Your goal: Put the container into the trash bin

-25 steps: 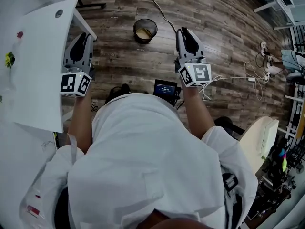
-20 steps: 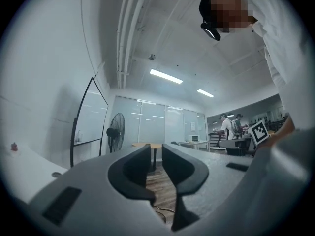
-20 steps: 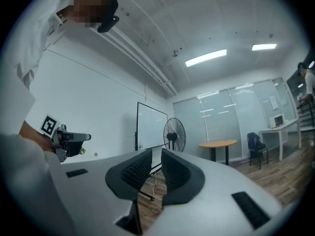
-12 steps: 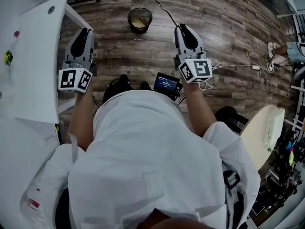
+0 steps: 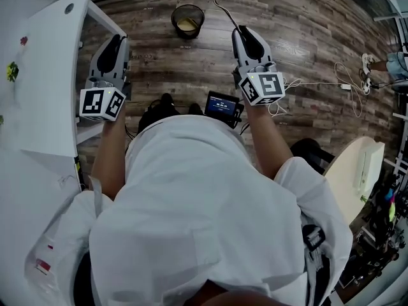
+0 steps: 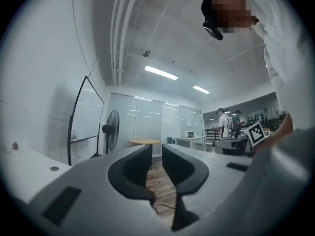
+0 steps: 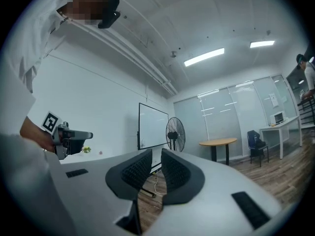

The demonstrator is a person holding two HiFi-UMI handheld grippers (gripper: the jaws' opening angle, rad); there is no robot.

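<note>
A round black trash bin stands on the wooden floor ahead, with something tan lying inside it. My left gripper is held level to the bin's near left, beside the white table's edge. My right gripper is level to the bin's near right. In the left gripper view the left gripper has a narrow gap between its jaws with nothing in it. The right gripper looks the same in its own view: jaws slightly apart, empty. Neither gripper touches the bin.
A white table runs along the left, with small things on it. Cables trail over the floor at right. A small screen device hangs at the person's waist. A standing fan, a whiteboard and a round table stand ahead.
The bin now sits higher in the head view, a little farther from both gripper tips. Both grippers have shifted slightly. Their jaws look unchanged.
</note>
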